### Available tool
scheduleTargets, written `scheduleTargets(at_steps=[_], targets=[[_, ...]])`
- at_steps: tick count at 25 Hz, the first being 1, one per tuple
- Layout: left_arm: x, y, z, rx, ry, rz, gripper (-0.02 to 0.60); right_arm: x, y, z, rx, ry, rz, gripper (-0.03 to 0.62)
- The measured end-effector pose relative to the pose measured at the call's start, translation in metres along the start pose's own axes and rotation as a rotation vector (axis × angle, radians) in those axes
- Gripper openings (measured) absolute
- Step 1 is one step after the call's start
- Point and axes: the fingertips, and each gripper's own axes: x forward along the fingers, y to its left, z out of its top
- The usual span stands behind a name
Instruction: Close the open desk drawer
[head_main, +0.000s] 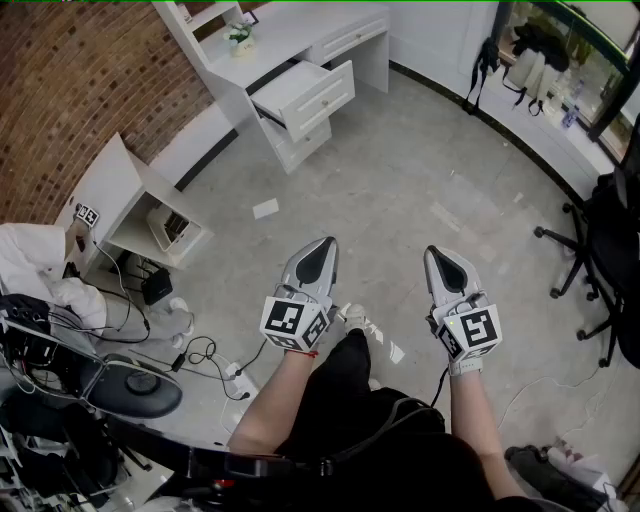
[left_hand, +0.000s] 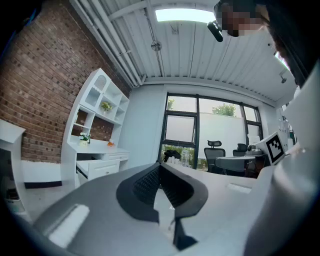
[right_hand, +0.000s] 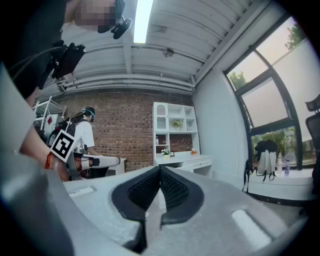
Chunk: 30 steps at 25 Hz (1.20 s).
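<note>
1. You stand in the lower middle of the head view, well apart from the white desk (head_main: 290, 45) at the upper centre of the frame.
2. The open drawer (head_main: 300, 90), the thing you have to close, juts from the desk's front towards the frame's lower left. In the left gripper view it shows small at centre left.
3. Your left gripper (left_hand: 160, 165) has its jaws pressed together with nothing between them.
4. Your right gripper (right_hand: 160, 169) is the same: jaws together, nothing held.
5. The step in hand looks like the approach. The task has not started, as neither gripper is near the drawer.
6. To do it well, walk up until you face the drawer front squarely.
7. Keep the jaws together, since a blunt tip should push well. Set it against the middle of the drawer front, not a corner, so the drawer is less likely to twist and jam.
8. Push straight along the drawer's line of travel until the front sits flush with the desk.
9. Watch the loose sheet of paper (head_main: 266, 208) on the floor along your way.
10. The drawer's inside looks plain white and empty, though it is too small to be sure.
11. A small flower pot (head_main: 238, 38) stands on the desk top at upper left.
12. A low white side table (head_main: 120, 185) at the left has an open compartment holding a basket-like object (head_main: 170, 228).
</note>
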Motion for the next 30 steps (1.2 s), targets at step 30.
scheduleTargets(at_steps=[30], targets=[[0.199, 0.178, -0.001, -0.045, 0.062, -0.022, 0.003, 0.248, -0.114, -0.022, 0.104, 0.05, -0.036, 0.0]])
